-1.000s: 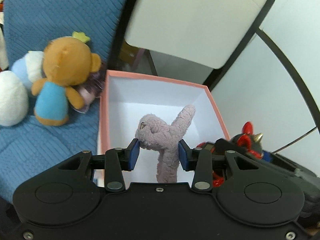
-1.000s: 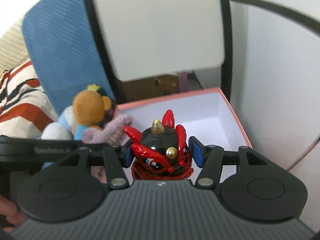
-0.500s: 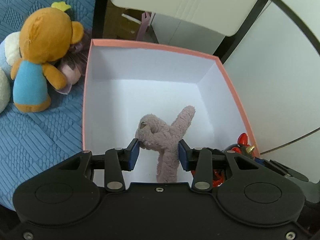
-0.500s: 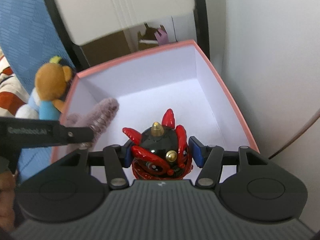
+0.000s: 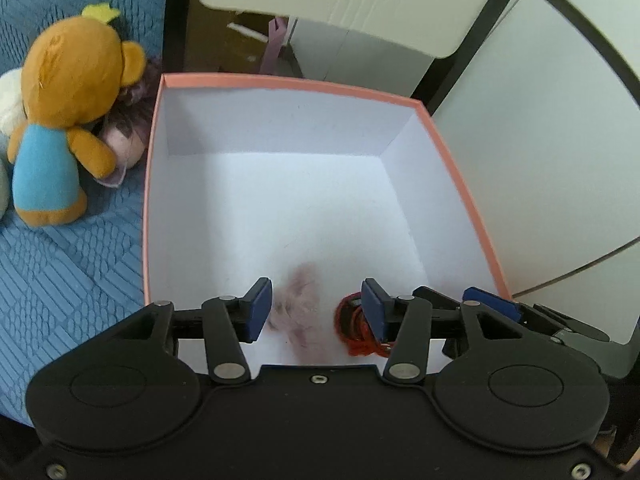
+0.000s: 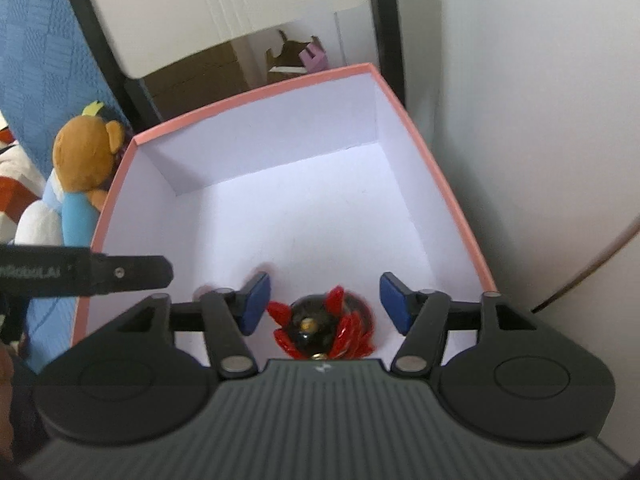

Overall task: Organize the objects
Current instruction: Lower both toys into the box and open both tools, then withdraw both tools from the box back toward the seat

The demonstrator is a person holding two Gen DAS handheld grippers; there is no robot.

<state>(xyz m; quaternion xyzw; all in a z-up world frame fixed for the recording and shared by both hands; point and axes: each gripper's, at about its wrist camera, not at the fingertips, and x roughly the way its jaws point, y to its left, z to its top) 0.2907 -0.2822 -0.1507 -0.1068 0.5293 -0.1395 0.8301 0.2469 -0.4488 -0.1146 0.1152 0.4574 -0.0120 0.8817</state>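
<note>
Your left gripper [image 5: 316,314] stood open above the pink box's [image 5: 152,184] near edge, the blurred mauve plush [image 5: 300,308] loose between its fingers. Your right gripper [image 6: 324,306] gaped likewise over the red-and-black figure [image 6: 324,328]. The box floor toward its far corners lay bare; a brown bear [image 5: 60,120] sat outside its left wall.

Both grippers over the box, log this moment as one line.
left gripper: open | right gripper: open | purple plush, red-black toy: in pink box
</note>
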